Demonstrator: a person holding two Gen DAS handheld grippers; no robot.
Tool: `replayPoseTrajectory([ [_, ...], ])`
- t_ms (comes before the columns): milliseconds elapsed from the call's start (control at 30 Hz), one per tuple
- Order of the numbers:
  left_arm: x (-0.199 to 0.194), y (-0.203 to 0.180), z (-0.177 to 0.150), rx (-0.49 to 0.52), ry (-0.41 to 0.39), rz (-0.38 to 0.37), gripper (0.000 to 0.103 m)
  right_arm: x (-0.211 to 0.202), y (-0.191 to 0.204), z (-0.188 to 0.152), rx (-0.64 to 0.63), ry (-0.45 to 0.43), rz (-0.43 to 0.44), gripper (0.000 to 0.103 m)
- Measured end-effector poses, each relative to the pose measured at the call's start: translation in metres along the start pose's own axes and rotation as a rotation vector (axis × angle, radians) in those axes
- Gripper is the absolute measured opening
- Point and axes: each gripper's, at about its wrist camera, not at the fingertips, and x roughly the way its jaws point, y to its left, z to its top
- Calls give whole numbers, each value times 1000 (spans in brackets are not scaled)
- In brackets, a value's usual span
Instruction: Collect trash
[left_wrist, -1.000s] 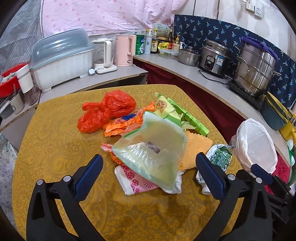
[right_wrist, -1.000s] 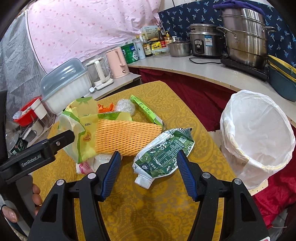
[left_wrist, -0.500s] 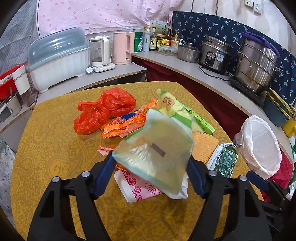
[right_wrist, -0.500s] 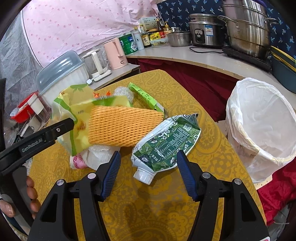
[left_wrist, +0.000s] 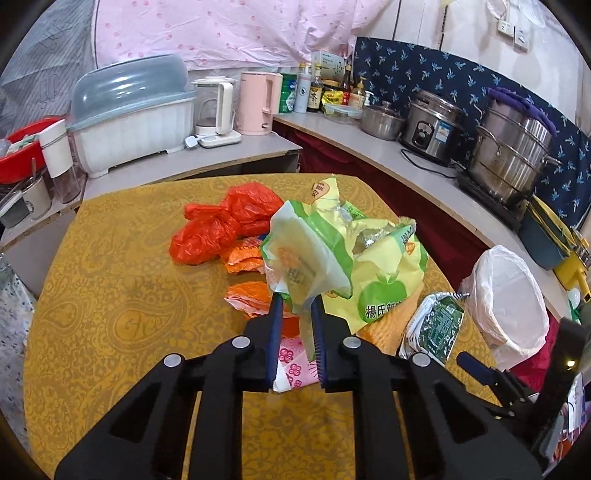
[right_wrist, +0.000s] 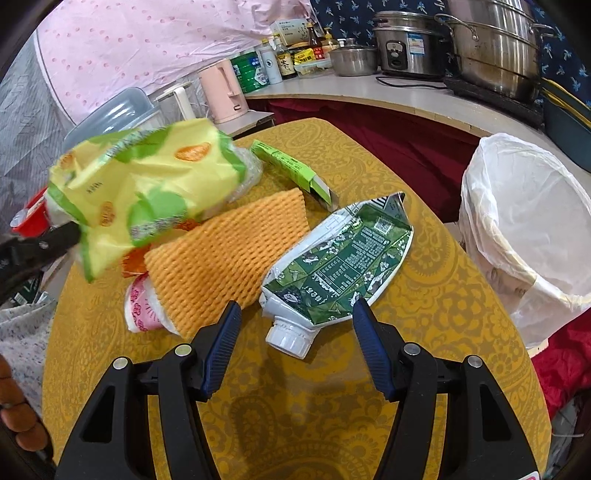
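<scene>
My left gripper (left_wrist: 295, 302) is shut on a yellow-green plastic bag (left_wrist: 332, 254) and holds it lifted above the yellow table (left_wrist: 110, 295); the bag also shows in the right wrist view (right_wrist: 147, 192). My right gripper (right_wrist: 295, 314) is open, its fingertips either side of the capped end of a flattened green carton (right_wrist: 343, 266), just short of it. An orange foam net (right_wrist: 229, 258), a red bag (left_wrist: 221, 225), orange wrappers (left_wrist: 247, 295), a pink floral wrapper (right_wrist: 138, 306) and a green box (right_wrist: 291, 170) lie on the table.
A bin lined with a white bag (right_wrist: 524, 229) stands off the table's right edge. A counter behind holds a dish box (left_wrist: 133, 118), kettles (left_wrist: 255, 103), bottles, a rice cooker (left_wrist: 432, 129) and steel pots (left_wrist: 513, 162).
My left gripper has closed on the yellow-green bag and lifted it off the pile. My right gripper has stayed open and moved closer to the green carton.
</scene>
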Motion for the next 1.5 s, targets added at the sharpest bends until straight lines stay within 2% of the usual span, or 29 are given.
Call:
replayPoseTrajectory([
  [133,-11,9,5,-32,-25,1,15,8,-4,-2,44,4,-29,61],
  [267,-16,16,8,-47,-40,-2,15,14,-10,-4,119,9,-25,67],
  [533,-4,10,0,-32,-12,-5,15,30,0,1,167,-2,-70,78],
  [800,2,9,-5,-24,3,-7,15,49,-2,7,220,-9,-122,80],
  [1067,2,8,-6,-24,7,-8,15,43,-8,5,204,-23,-118,76],
  [1500,-30,-9,1,-4,-53,-25,15,6,-18,4,197,-72,-87,67],
])
